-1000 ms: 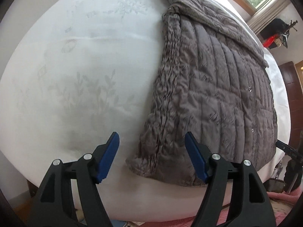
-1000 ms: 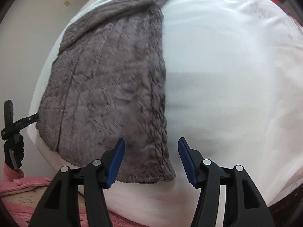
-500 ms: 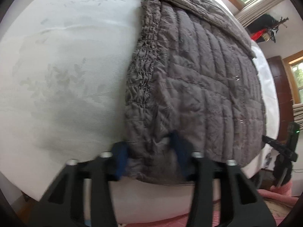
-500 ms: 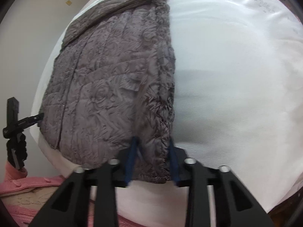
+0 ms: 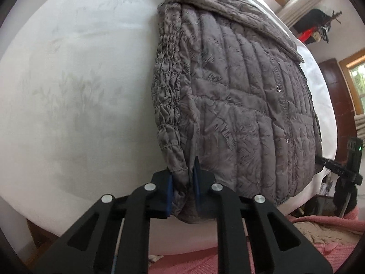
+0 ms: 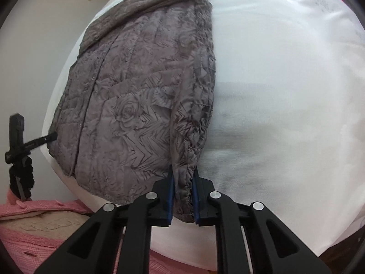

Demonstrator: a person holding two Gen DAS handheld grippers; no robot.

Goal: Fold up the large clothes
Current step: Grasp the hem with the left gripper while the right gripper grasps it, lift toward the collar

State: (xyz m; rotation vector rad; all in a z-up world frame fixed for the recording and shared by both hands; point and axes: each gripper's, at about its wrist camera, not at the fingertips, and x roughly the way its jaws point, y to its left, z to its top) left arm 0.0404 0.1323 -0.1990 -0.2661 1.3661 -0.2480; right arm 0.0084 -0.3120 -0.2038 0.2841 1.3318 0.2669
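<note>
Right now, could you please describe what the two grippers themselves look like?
The left gripper and right gripper look alike: matte black angular frames with triangular cut-outs, round silver rivets at the joints, and blue ribbed pads lining the inner faces of the fingers. No cables, printed markings or sleeves can be made out on either one.

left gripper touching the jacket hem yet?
Touching. The left wrist view shows the left gripper with both blue pads pressed against the jacket, a fold of its hem bunched between them, no gap showing.
</note>
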